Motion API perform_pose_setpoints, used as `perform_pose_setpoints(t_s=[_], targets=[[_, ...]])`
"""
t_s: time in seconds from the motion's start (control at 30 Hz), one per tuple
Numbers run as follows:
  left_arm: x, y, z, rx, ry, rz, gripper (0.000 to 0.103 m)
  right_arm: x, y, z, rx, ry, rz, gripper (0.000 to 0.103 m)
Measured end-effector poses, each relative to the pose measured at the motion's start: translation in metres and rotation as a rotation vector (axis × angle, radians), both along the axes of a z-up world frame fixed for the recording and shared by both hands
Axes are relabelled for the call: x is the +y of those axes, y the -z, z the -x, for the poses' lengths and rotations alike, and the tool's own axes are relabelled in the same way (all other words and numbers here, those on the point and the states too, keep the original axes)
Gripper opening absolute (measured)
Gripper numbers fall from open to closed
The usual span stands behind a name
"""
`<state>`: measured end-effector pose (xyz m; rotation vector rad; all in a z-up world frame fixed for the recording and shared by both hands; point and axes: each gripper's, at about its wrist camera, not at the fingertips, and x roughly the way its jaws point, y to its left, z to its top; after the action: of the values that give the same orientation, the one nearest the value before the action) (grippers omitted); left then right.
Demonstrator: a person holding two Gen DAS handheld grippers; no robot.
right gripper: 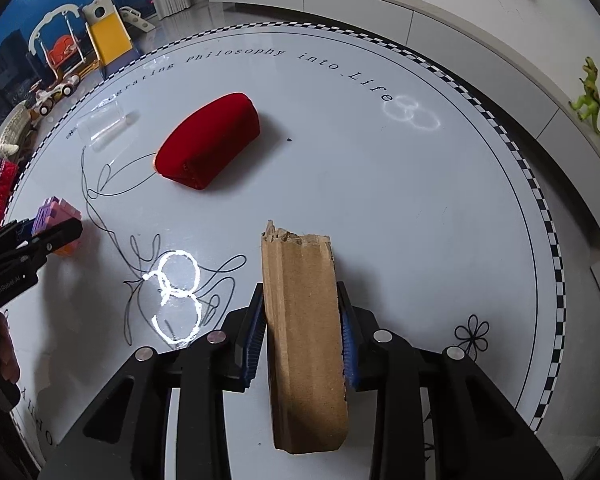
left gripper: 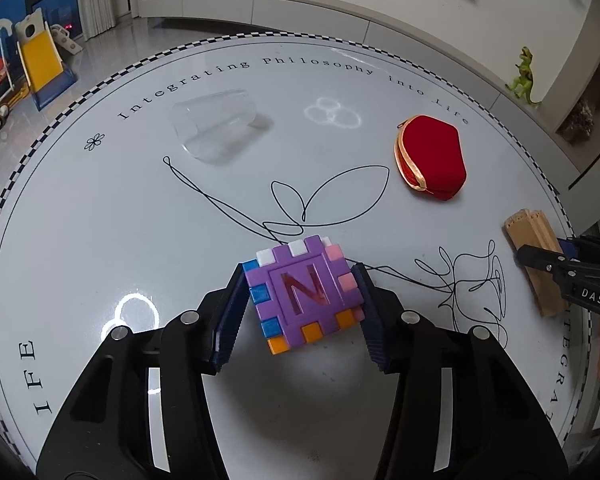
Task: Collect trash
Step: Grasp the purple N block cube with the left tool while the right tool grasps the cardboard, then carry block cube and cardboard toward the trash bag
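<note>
My left gripper (left gripper: 302,276) has its jaws pressed on both sides of a purple toy cube (left gripper: 305,293) with a red N, resting on the white round table (left gripper: 100,240). The cube also shows in the right wrist view (right gripper: 56,216). My right gripper (right gripper: 302,300) has its jaws around a torn brown cardboard piece (right gripper: 304,340); the right pad touches it, the left pad stands a little off. The cardboard shows in the left wrist view (left gripper: 534,252) under the right gripper (left gripper: 540,258).
A clear plastic cup (left gripper: 216,124) lies on its side at the table's far left. A red zip pouch (left gripper: 430,156) lies at the far right. A green toy dinosaur (left gripper: 524,76) stands on a ledge beyond the table. Toys stand on the floor at left.
</note>
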<state>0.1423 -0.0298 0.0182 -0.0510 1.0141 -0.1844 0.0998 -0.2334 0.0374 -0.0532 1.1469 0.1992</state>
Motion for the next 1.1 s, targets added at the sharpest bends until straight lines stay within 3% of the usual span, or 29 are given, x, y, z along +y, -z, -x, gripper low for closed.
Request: perform_pose_setpoints(t_s=[0.47,1.1], targets=[[0.010,-0.022,0.070,-0.041,0.049,-0.010,0.051,0.033,-0.038,0.047,-0.050,-0.052,-0.046,0.034],[0.045,-0.034,0.158,-0.083,0.000,0.020,0.051,0.110,-0.072,0.142,-0.101,-0.191,-0.108,0.034]])
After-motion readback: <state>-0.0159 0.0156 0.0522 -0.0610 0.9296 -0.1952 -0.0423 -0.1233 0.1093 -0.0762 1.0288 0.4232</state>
